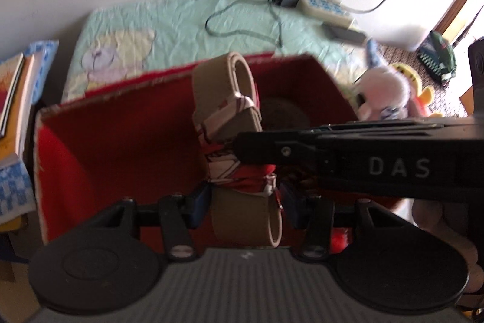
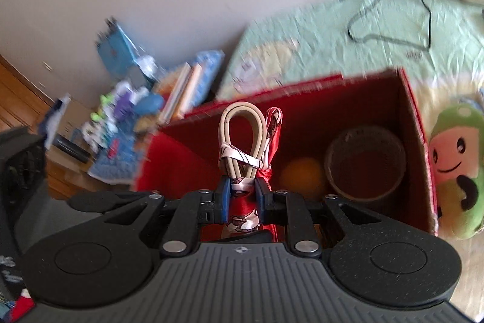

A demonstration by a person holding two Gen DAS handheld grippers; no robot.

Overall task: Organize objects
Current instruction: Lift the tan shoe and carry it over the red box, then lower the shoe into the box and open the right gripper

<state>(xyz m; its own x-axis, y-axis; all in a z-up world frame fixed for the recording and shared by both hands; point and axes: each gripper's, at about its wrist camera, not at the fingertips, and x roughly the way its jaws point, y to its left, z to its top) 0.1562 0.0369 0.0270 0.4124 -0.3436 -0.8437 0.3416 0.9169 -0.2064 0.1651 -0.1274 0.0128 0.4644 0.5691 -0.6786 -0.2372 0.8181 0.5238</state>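
Both left tongs [image 1: 243,199] and right tongs [image 2: 242,197] clamped on the scarf-wrapped belt [image 2: 242,141], above the red box [image 2: 414,123]. Open room inside at left; orange ball [image 2: 301,176] and round basket [image 2: 366,162] at right.

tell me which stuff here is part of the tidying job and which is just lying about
In the job:
- belt bundle tied with a scarf, gripped by both the left gripper and the right gripper
- red box
- orange ball and round basket inside the box

Lying about:
- green plush toy
- books
- power strip
- black cable
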